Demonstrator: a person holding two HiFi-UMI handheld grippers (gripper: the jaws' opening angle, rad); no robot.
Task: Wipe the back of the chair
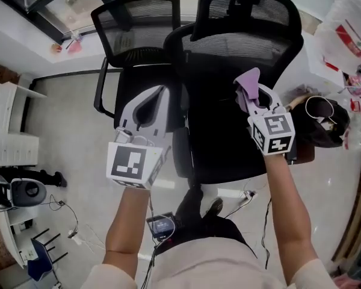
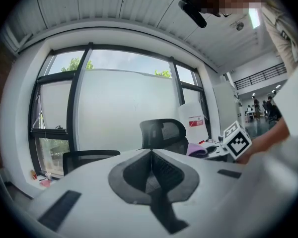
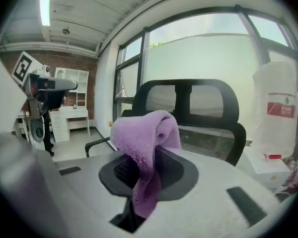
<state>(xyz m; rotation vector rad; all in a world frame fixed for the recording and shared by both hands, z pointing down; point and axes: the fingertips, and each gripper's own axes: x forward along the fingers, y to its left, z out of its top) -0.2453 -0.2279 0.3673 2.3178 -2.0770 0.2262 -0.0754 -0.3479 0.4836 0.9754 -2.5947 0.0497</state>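
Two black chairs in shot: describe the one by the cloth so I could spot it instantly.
In front of the big window stand two black mesh office chairs. Yours is the right-hand chair, directly ahead of the right tongs, which grip a purple cloth. Unlike the plain chair beside it, it carries a separate headrest.

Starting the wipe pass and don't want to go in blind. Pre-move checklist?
1. Cloth held: ok. The purple cloth is pinched in the right gripper and bunches over its tips.
2. Spare tool free: ok. The left gripper has its jaws together with nothing between them.
3. Cloth on the chair back: not ok. It hangs short of it, over the seat.
4. Path ahead: ok. The right gripper view shows nothing between the cloth and the chair back.
5. Rear face of the chair back: cannot tell, no view shows it.
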